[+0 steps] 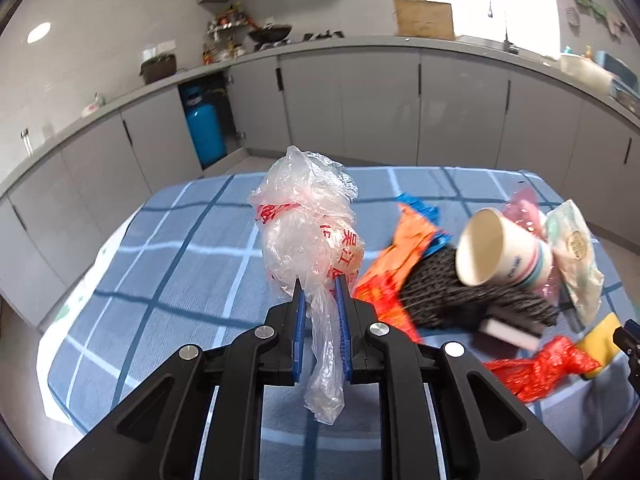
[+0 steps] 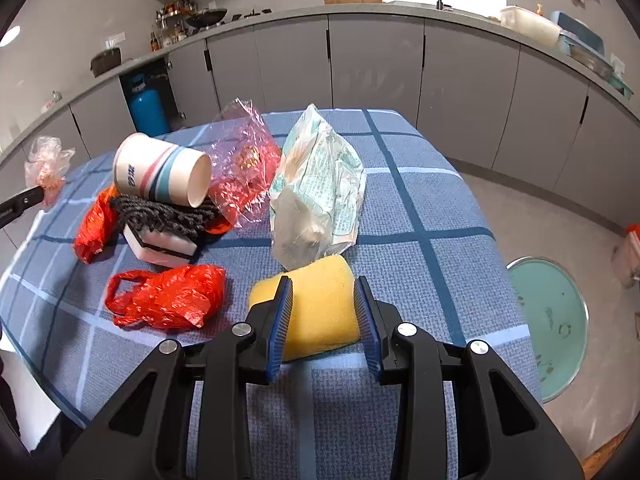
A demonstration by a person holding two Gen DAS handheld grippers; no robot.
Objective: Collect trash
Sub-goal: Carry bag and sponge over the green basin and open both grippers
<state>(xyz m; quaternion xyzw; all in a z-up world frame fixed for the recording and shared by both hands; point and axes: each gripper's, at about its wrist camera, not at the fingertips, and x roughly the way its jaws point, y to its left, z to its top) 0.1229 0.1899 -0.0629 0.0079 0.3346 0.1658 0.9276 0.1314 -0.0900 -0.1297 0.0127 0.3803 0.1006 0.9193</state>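
My left gripper (image 1: 320, 284) is shut on a clear plastic bag with red print (image 1: 308, 224) and holds it above the blue checked tablecloth (image 1: 180, 248). The bag also shows far left in the right wrist view (image 2: 46, 168). My right gripper (image 2: 323, 288) has its jaws on both sides of a yellow sponge (image 2: 316, 312) lying on the cloth; they appear to touch its sides. A paper cup (image 2: 160, 170) lies on its side on a dark knitted cloth (image 2: 164, 212). A red plastic bag (image 2: 168, 296), an orange wrapper (image 2: 94, 220), a pink film (image 2: 244, 160) and a white-green packet (image 2: 320, 188) lie around.
A white and black block (image 2: 160, 248) sits under the knitted cloth. Grey kitchen cabinets (image 2: 376, 60) run behind the table, with a blue gas cylinder (image 2: 148, 110) at left. A round green-lidded bin (image 2: 552, 320) stands on the floor to the right of the table.
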